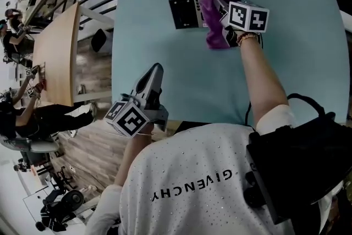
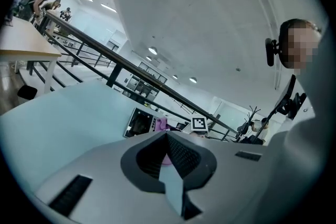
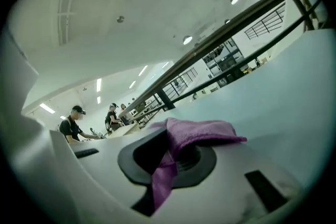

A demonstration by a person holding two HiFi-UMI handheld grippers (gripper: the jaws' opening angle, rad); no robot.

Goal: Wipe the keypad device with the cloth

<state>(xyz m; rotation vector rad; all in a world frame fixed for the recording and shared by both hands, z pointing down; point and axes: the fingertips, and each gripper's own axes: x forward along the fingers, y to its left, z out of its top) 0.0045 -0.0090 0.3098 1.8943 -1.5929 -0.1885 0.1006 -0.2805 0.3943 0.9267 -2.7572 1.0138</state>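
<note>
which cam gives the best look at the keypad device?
Head view. It sees the keypad device from above on the table, its right end under the purple cloth. The left gripper view shows it small and far off. The right gripper view misses it: only the purple cloth clamped in the right hand-held gripper.

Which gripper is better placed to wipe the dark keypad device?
Right: the right gripper, shut on the purple cloth, is at the dark keypad device; the left gripper sits back, empty.

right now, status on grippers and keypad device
Right gripper jaws shut on purple cloth, over one end of dark rectangular keypad device. Left gripper shut, empty, at teal table near edge. Nothing in the way.
</note>
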